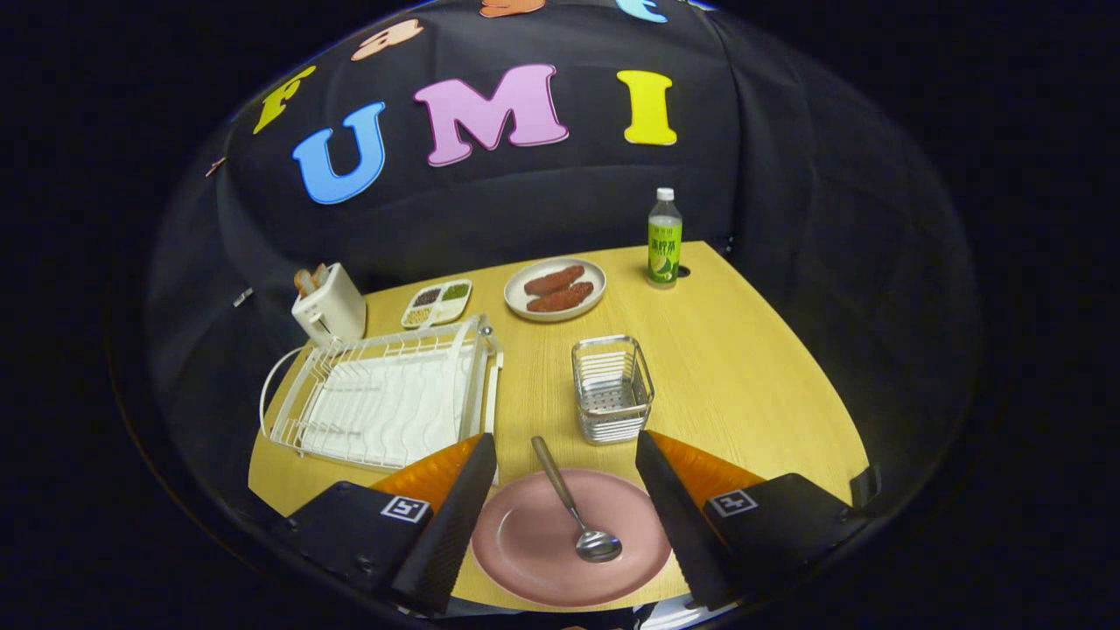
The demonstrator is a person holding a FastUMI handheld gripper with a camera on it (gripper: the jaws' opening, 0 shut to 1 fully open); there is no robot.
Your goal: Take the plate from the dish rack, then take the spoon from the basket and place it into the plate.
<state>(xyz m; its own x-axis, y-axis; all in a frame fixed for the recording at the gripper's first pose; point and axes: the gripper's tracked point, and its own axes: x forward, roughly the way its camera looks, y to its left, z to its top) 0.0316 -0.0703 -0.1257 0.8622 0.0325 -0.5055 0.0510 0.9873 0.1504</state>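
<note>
A pink plate (525, 547) lies flat on the wooden table (744, 367) between my two fingers. A metal spoon (573, 512) rests in it, bowl near the plate's middle and handle sticking out over the far rim. My gripper (564, 455) is open, fingers spread wide on either side of the plate, touching nothing. Just beyond the right finger stands the wire basket (612, 388), with nothing in it. The white dish rack (385, 402) sits beyond the left finger, holding no dishes.
A white toaster (330, 306) with bread stands behind the rack. Farther back are a divided tray of grains (437, 303), a white plate with two brown food pieces (555, 289), and a green-labelled bottle (664, 239). Bare tabletop stretches to the right of the basket.
</note>
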